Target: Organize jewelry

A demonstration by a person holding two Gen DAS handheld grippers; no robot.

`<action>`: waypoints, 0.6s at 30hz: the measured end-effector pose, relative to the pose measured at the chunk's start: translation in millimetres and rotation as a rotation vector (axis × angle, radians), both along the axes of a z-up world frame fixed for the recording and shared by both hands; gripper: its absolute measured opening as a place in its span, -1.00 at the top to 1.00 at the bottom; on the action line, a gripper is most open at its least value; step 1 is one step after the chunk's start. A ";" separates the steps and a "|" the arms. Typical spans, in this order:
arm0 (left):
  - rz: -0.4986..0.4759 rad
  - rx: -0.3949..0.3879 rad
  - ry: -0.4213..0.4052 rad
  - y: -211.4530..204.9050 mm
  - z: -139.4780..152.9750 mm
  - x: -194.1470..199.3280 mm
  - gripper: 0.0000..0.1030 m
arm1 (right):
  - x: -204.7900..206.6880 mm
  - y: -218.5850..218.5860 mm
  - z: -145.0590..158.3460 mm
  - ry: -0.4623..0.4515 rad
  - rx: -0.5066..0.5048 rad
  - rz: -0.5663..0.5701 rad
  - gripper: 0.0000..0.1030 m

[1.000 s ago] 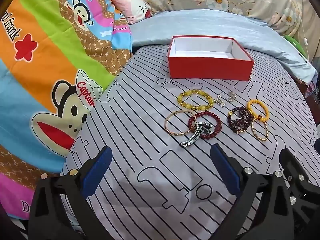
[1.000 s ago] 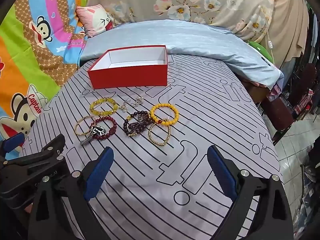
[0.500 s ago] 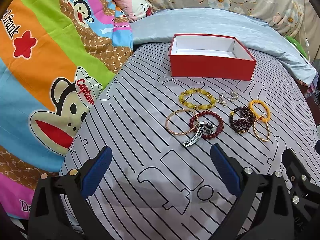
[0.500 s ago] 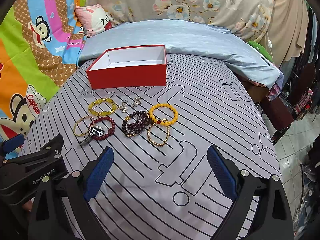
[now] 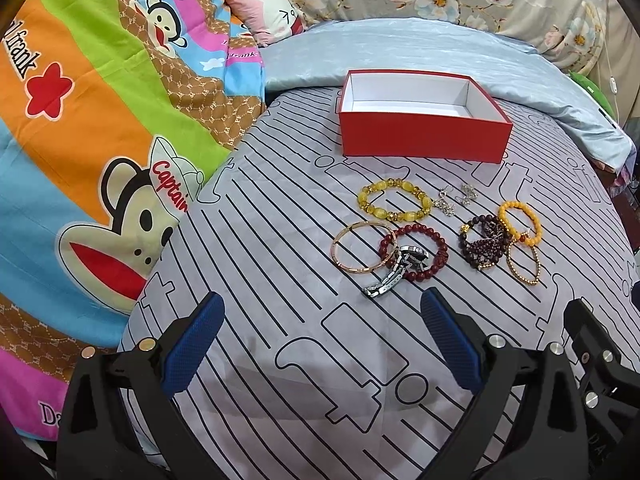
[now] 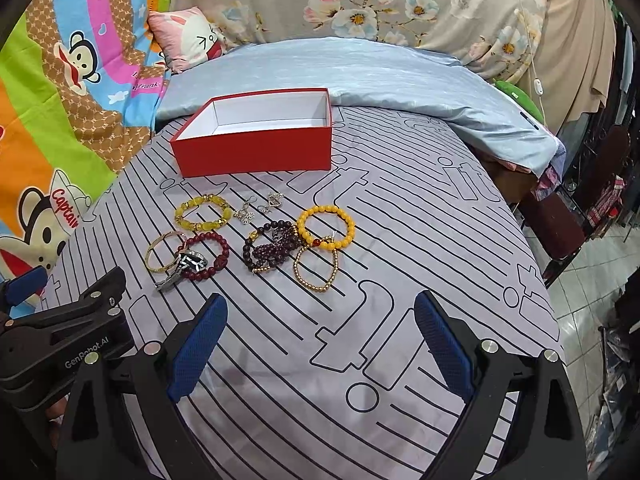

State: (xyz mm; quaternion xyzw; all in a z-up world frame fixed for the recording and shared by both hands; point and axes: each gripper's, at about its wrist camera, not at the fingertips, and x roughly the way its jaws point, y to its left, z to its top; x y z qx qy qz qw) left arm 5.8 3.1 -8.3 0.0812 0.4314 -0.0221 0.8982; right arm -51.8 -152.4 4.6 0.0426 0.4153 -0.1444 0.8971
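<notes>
A bed [image 5: 280, 216] in a grey, black-lined sheet carries an open red box [image 5: 424, 140], nearer bracelets [image 5: 394, 199] and a watch [image 5: 400, 270], plus a pale blue quilt [image 5: 400, 46] behind.

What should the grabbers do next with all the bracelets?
Probably the left gripper, open and empty, should reach forward to the silver watch lying nearest it across the red bead bracelet. The red box beyond is empty, so nothing is sorted yet.

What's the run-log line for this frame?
left gripper: open, idle | right gripper: open, idle | box: empty | bracelets: on bed
</notes>
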 end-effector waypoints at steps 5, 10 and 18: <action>0.003 -0.001 0.007 1.7 -1.7 0.0 -0.87 | 0.2 1.0 -1.7 0.004 0.000 0.002 -0.80; 0.001 -0.002 0.009 1.0 -2.5 0.1 -0.87 | 0.5 1.8 -1.7 0.005 0.000 0.003 -0.80; -0.001 -0.002 0.013 -1.2 -3.9 0.4 -0.87 | 0.6 2.1 -2.2 0.005 0.000 0.001 -0.80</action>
